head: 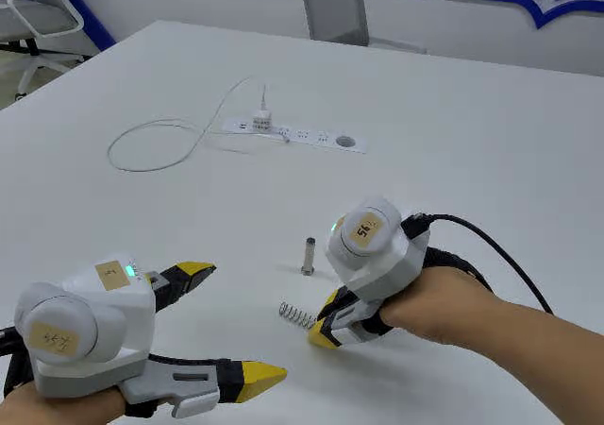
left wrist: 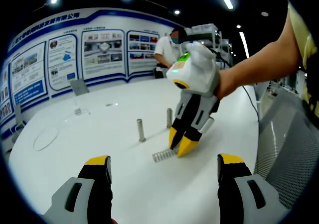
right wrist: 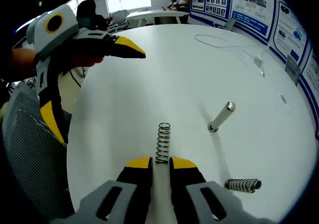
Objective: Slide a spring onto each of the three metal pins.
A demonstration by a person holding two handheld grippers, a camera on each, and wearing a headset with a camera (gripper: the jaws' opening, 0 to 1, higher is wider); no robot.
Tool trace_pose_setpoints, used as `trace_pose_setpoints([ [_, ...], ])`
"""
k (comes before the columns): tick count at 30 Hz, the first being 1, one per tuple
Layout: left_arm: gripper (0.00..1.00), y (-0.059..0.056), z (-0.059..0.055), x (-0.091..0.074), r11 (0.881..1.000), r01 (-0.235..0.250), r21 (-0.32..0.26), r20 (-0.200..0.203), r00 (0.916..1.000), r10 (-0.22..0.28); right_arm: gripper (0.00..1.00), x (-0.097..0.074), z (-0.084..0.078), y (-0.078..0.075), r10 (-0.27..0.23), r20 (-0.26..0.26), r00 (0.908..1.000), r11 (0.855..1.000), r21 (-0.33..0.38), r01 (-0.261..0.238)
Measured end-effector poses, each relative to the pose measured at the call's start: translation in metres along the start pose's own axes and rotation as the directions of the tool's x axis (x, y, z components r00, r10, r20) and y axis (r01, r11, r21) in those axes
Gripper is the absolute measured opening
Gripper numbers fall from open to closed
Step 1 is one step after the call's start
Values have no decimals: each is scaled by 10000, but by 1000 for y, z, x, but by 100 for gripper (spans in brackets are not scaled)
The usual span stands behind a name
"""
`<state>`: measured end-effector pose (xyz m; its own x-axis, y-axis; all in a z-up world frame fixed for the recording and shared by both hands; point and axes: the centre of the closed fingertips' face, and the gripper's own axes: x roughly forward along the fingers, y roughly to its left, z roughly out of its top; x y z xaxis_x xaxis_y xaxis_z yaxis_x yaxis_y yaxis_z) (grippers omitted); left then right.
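Thin steel coil spring (right wrist: 162,140) lies flat on white tabletop (head: 444,104), upright grey metal pin (head: 308,255) at its 12 o'clock. Right gripper (right wrist: 160,163) pinches its near end; left gripper (left wrist: 164,160) gapes wide. Looks light, springy, prone to roll: best held mid-coil, gently.

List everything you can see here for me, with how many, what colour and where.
table: one, white, under everything
bare pin: one, silver, upright mid-table
sprung pin: one, silver, upright with a spring already on it, beyond the bare pin
loose spring: one, silver, lying on the table
power strip: one, white, far side, plug in it
cable: one, white, looped left of the strip
chairs: two, grey-white, past the far edge
person: one, white top, far background
left hand-held gripper: one, white, yellow tips, jaws wide open
right hand-held gripper: one, same colours, jaws narrowed on the loose spring's end
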<state>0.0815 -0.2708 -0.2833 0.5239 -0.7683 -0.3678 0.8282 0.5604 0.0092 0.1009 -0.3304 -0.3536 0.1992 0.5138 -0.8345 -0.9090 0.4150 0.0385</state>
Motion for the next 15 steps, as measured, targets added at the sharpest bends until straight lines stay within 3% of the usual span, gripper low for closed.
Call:
trace_pose_setpoints([
  [7,89,-1,0,-1,10000,-1,-18,8,10000,1,12,-2,-2,-1,-77,-75,9999,9998,-179,76],
  [15,89,-2,0,0,10000,31,-18,7,10000,-31,12,-16,3,-5,-283,-61,9996,9986,-451,280],
])
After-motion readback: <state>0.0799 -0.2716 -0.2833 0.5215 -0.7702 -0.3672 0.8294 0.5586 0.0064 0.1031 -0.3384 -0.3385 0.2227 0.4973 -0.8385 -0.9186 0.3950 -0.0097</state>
